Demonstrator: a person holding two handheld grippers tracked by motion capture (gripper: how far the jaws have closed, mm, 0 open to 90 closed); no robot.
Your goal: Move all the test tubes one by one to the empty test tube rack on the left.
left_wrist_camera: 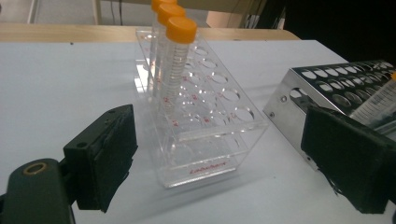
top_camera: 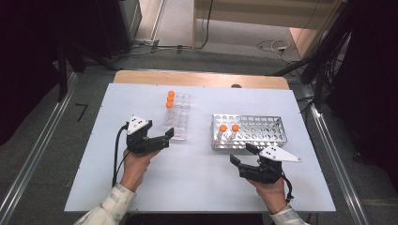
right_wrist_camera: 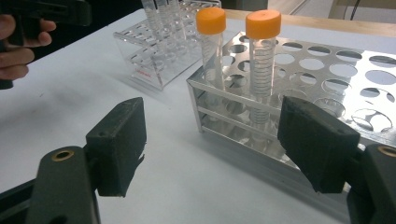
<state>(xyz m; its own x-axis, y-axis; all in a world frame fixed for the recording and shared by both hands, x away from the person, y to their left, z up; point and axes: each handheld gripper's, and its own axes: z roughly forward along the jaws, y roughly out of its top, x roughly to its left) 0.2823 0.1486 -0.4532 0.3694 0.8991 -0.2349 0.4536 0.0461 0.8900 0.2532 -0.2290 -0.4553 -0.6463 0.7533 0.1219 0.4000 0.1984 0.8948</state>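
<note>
On the white counter [top_camera: 197, 183] a clear rack [top_camera: 177, 117] stands at about 11 o'clock from the centre, with three orange-capped tubes [top_camera: 169, 104] in a row at its far end. A metal rack [top_camera: 247, 131] sits at about 2 o'clock, holding two capped tubes [top_camera: 228, 130] in its near left corner. The left gripper [top_camera: 170, 136] is at 9 o'clock, its jaws spread with nothing between them, their tips just beside the clear rack's near end. The right gripper [top_camera: 243, 153] is at 5 o'clock, just short of the metal rack, jaws spread and holding nothing.
</note>
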